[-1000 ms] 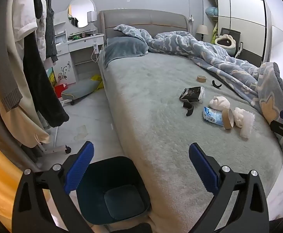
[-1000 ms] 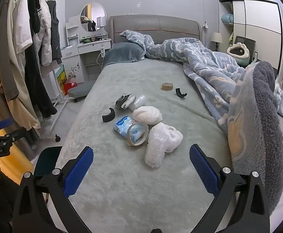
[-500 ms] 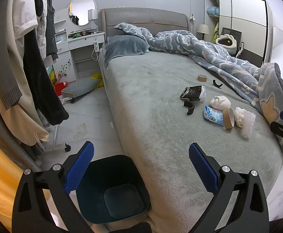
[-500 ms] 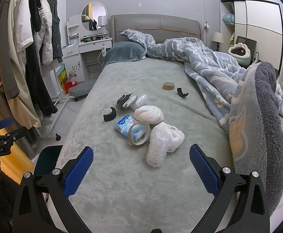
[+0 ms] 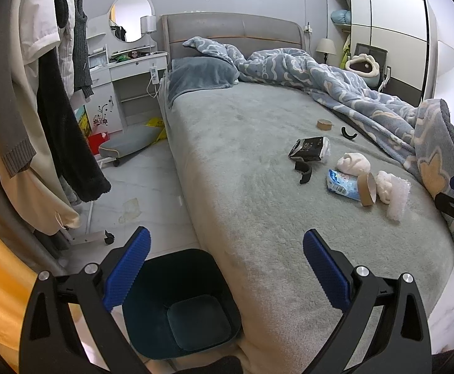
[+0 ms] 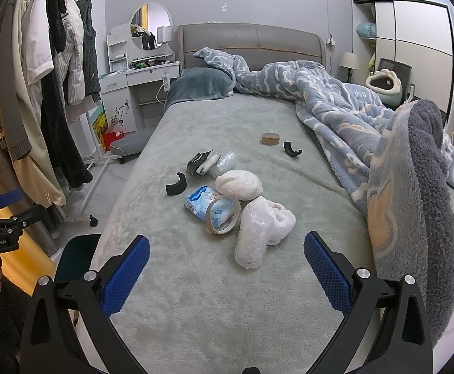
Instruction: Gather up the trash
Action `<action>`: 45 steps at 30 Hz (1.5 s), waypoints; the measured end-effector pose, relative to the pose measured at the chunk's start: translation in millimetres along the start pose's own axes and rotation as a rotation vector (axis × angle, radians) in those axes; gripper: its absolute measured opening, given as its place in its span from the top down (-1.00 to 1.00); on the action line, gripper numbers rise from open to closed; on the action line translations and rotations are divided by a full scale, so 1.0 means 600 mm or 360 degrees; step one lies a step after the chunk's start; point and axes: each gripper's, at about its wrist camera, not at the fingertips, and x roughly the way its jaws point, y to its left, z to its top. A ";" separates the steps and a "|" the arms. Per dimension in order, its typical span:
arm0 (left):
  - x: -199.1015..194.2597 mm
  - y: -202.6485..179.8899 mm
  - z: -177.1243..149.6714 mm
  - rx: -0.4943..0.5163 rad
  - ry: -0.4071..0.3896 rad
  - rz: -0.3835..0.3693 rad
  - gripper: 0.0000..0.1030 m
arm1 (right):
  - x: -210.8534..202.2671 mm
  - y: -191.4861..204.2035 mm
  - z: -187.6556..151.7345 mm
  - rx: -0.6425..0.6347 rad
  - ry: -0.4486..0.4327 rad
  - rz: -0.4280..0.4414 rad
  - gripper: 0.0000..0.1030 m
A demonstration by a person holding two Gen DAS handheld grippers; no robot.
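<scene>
White bubble wrap roll (image 6: pixel 252 233), long axis toward right claw (image 6: pixel 227 268)

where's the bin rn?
The bin is on the floor at the foot corner of the bed, low in the left wrist view, beneath the open left gripper. In the right wrist view only its edge shows, lower left.

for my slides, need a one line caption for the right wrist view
Open right gripper faces scattered trash on the bed: bubble wrap, tape roll, wrappers.

Black tongs (image 6: pixel 227 275), blue ridged pads (image 6: pixel 125 275)
</scene>
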 end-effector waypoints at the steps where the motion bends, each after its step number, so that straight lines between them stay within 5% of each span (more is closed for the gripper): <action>1: 0.000 -0.001 0.000 0.0000 -0.0001 0.0003 -0.94 | 0.000 0.000 0.000 -0.0001 -0.0001 0.0002 -0.94; 45: 0.010 -0.015 -0.013 0.0014 0.0015 -0.0008 -0.94 | 0.005 0.001 -0.006 0.0003 0.0039 -0.0018 -0.94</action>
